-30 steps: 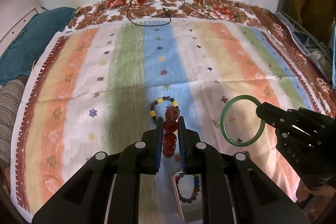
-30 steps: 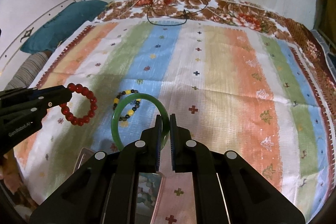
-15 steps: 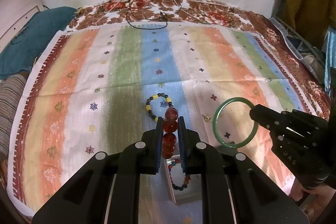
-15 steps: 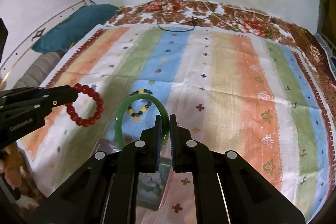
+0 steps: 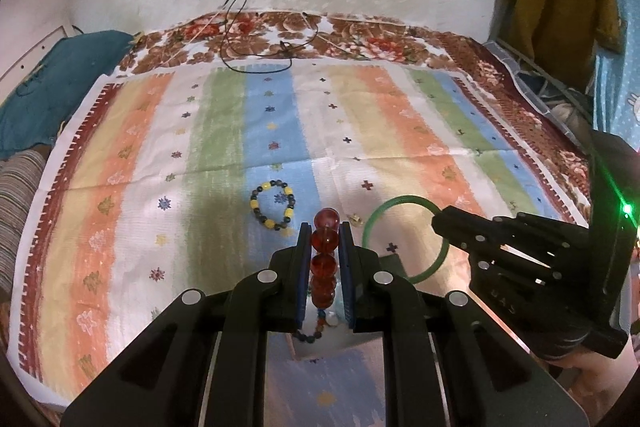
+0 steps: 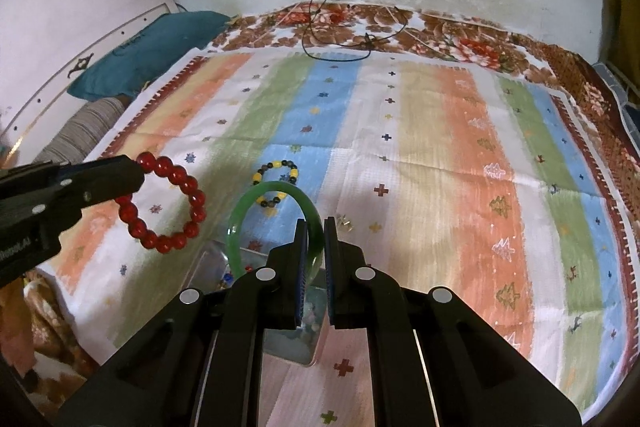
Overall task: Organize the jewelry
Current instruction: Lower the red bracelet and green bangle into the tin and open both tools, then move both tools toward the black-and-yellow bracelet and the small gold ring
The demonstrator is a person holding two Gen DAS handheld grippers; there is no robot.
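Left wrist: left tongs (image 5: pixel 325 247) pinching red bead bracelet (image 5: pixel 325 263), right tongs (image 6: pixel 316 247) pinching green bangle (image 6: pixel 276 223), both raised above mirrored box (image 5: pixel 340 347) below, presumably for dropping in.

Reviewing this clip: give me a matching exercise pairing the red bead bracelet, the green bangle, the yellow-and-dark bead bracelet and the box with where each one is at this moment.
Things:
1. red bead bracelet
2. green bangle
3. yellow-and-dark bead bracelet
4. box

Places:
A. lying loose on the striped cloth
B. clamped in the left gripper
C. near the cloth's front edge, below both grippers, beads inside
D. clamped in the right gripper

Pairs: 1-B, 2-D, 3-A, 4-C
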